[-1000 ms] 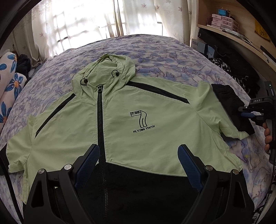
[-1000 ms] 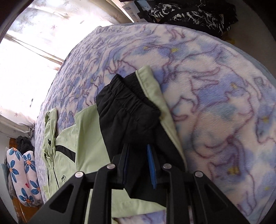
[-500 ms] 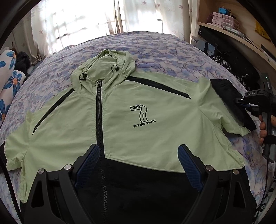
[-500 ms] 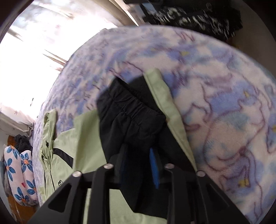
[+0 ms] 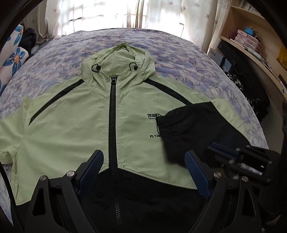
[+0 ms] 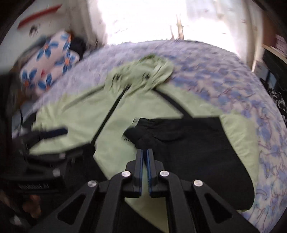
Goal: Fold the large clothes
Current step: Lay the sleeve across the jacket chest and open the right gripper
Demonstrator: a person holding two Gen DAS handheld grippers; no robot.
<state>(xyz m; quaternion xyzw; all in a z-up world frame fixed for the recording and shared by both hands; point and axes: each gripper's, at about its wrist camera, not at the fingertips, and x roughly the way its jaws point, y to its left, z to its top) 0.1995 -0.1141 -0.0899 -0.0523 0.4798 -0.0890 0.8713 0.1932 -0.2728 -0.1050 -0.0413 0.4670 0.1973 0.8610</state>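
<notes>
Right wrist: right gripper [image 6: 145, 152] jaws just reopening slightly, black sleeve cuff [image 6: 143, 133] at fingertips, grip unclear; left gripper [image 5: 143, 170] spread wide over jacket [image 5: 71, 129], empty.

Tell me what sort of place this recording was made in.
Most likely a bedroom in a home. A jacket lies spread on a bed under a purple patterned blanket, floral pillows sit at one side, curtains cover a bright window, and a shelf holds boxes.
</notes>
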